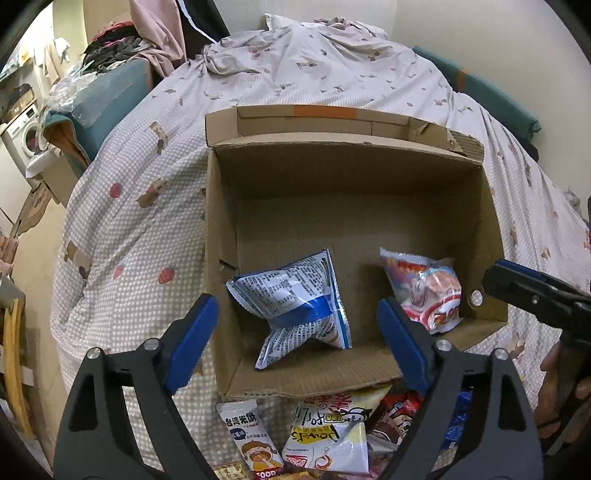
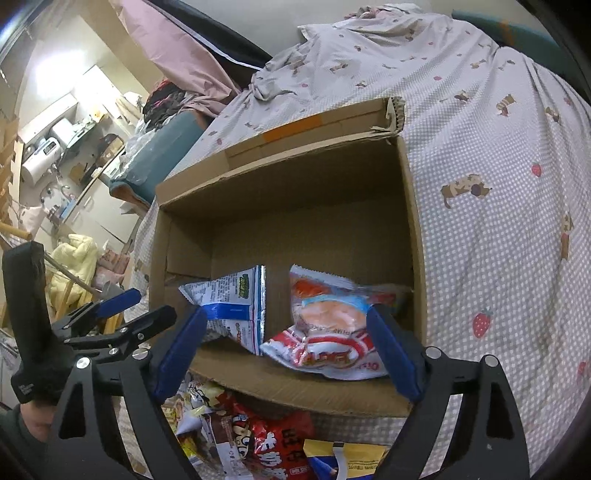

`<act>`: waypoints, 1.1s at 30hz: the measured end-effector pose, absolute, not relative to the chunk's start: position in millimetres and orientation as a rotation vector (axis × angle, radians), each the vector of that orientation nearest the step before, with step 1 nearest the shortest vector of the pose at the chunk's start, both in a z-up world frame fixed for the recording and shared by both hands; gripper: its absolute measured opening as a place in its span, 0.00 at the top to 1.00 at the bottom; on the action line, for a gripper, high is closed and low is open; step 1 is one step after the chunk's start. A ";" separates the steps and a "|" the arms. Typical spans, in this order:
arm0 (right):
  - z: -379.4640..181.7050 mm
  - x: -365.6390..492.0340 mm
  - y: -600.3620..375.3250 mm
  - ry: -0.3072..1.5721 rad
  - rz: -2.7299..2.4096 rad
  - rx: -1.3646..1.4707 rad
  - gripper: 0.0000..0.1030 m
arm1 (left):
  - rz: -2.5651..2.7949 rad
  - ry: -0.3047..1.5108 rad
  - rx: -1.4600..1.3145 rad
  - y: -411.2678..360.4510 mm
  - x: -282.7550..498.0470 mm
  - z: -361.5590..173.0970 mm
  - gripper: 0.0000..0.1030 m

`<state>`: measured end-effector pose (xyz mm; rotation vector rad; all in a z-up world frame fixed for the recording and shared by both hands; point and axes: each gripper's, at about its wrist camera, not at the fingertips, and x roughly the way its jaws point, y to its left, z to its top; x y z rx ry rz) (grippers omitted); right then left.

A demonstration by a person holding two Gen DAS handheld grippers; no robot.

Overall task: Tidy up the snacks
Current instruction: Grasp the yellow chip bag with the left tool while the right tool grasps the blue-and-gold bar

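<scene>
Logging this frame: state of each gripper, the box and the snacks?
left gripper: open, empty
right gripper: open, empty
cardboard box: open-topped, on bed
blue-and-white packet: in box, crumpled
red-and-white packet: in box, right side
loose snack pile: outside box, unsorted

left of your checked bedsheet [image 1: 332,74] you see a washing machine [image 1: 24,133], dark clothes [image 1: 110,48] and pink fabric [image 1: 155,26].

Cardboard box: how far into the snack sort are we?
Early. The cardboard box holds two packets: a blue-and-white one and a red-and-white one. Nothing is in hand: the left tool and right tool are both open and empty. The snack pile in front of the box is left.
</scene>
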<state>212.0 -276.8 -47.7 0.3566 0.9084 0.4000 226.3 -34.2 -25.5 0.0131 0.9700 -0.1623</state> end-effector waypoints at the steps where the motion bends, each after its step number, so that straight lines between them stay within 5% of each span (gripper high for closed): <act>1: -47.1 211.8 -277.1 0.906 0.402 0.357 0.12 | -0.158 0.971 0.008 -33.4 226.7 -25.1 0.16; 9: -39.2 204.7 -274.1 0.888 0.404 0.308 0.12 | -0.113 0.952 -0.033 -19.3 217.8 -18.1 0.16; 14: -32.7 195.5 -278.6 0.884 0.408 0.312 0.12 | -0.122 0.921 -0.033 -15.5 206.0 -9.4 0.03; 33: -36.1 127.1 -295.2 1.016 0.393 0.386 0.06 | 0.044 1.157 -0.221 48.1 129.5 -40.9 0.03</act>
